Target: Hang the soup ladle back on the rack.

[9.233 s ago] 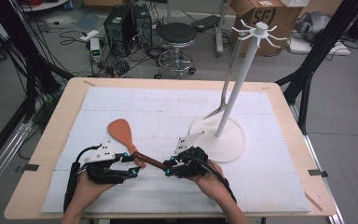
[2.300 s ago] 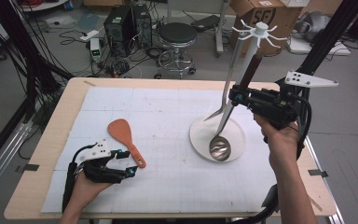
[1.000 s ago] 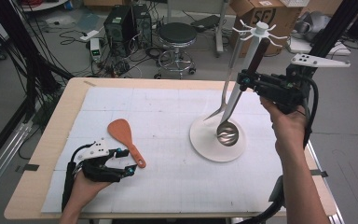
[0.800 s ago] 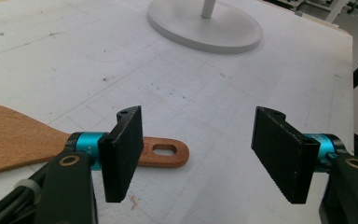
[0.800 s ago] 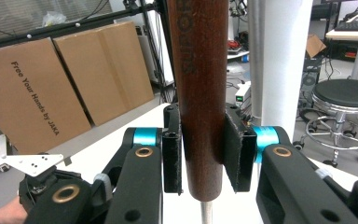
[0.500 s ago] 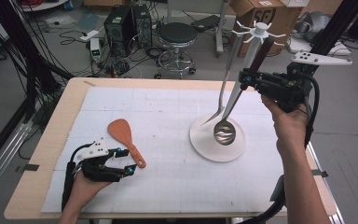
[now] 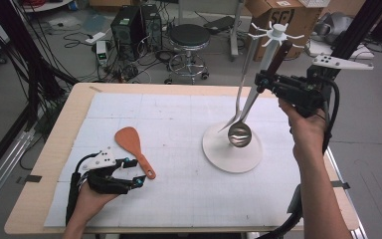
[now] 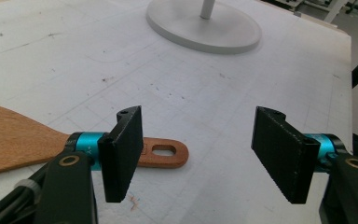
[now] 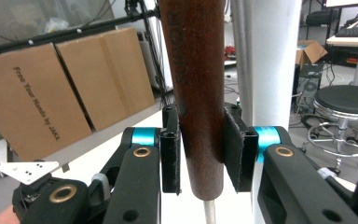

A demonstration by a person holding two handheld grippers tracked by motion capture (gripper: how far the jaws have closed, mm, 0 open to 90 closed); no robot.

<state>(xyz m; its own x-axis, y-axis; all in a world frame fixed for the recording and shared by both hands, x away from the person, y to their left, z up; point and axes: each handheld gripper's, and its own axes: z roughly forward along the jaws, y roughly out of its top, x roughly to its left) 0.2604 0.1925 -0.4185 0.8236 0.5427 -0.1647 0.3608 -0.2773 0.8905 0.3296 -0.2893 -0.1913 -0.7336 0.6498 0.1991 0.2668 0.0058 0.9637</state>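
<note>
Left claw (image 7: pixel 140 171) rests low with jaws apart; right claw (image 7: pixel 261 82), raised high, is clamped.

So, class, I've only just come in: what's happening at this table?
A person works with a gripper in each hand. The right gripper is shut on the wooden handle of a ladle, holding it up beside the white utensil stand, its bowl hanging just over the stand's round base. The left gripper rests open on the table, next to the handle end of an orange spatula lying flat.
</note>
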